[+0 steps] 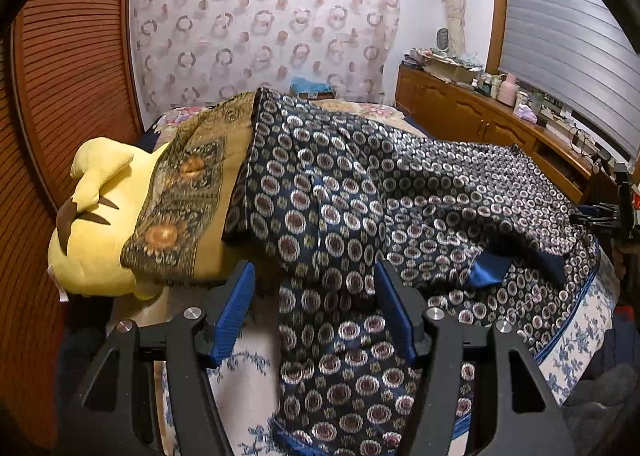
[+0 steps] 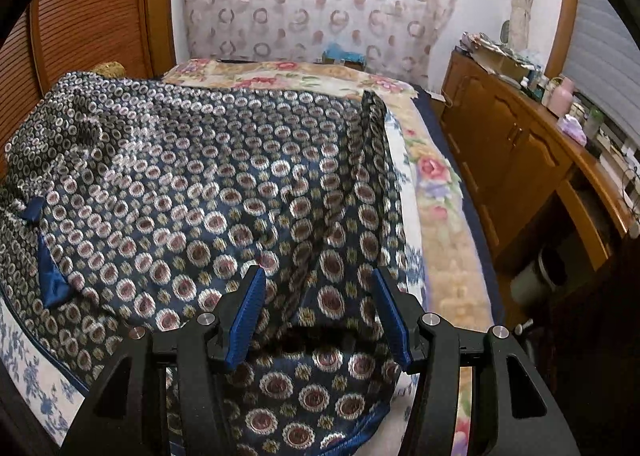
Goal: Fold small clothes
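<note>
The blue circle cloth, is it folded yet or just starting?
Just starting. The cloth is spread over the bed, rumpled, with one part flopped onto the yellow plush toy. No neat fold shows. Both the left gripper and right gripper are open above its near edge, holding nothing. All folding remains.

Glossy satin-like patterned garment (image 2: 224,192), ribbed blue rubbery fingers (image 1: 234,312), plush yellow toy (image 1: 96,224), polished wood cabinet (image 2: 516,160)
</note>
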A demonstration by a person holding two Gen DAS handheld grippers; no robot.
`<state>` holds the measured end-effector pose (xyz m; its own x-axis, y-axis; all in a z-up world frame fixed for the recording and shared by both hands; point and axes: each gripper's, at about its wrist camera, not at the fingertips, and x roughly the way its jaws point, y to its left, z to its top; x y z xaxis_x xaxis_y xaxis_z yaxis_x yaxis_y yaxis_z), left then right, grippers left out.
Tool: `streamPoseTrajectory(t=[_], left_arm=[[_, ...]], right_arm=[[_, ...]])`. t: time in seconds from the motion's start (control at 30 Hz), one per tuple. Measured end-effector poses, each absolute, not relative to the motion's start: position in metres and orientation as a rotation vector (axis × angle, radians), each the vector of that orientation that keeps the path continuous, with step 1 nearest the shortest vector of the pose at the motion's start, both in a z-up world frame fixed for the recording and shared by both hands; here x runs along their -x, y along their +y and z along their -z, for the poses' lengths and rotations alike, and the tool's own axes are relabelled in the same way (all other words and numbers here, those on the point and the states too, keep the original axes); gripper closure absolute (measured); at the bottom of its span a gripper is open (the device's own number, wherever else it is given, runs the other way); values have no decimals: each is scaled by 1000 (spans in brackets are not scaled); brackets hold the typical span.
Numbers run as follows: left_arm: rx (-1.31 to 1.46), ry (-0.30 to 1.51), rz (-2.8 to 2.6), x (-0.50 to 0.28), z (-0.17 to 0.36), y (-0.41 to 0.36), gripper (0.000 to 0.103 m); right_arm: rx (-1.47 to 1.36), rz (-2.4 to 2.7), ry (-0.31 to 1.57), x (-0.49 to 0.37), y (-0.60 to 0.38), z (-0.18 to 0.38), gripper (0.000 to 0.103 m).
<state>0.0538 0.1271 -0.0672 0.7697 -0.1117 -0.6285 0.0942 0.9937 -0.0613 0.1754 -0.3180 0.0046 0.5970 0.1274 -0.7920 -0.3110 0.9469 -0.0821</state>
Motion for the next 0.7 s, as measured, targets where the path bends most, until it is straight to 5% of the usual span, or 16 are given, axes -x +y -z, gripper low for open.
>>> streamPoseTrajectory(t=[0.13, 0.23, 0.33, 0.37, 0.7], left_arm=[[52, 696, 121, -53, 74, 126, 41], [63, 724, 137, -56, 80, 123, 52], [59, 740, 144, -57, 84, 119, 56], [61, 746, 147, -58, 84, 118, 56], [70, 759, 175, -69, 85, 111, 56]], right_arm=[[207, -264, 909, -174, -322, 0, 46], [203, -271, 912, -173, -326, 1, 49], [191, -335, 919, -173, -318, 7, 91], [208, -336, 918, -172, -317, 5, 97], [-23, -390, 692, -149, -356, -60, 101]])
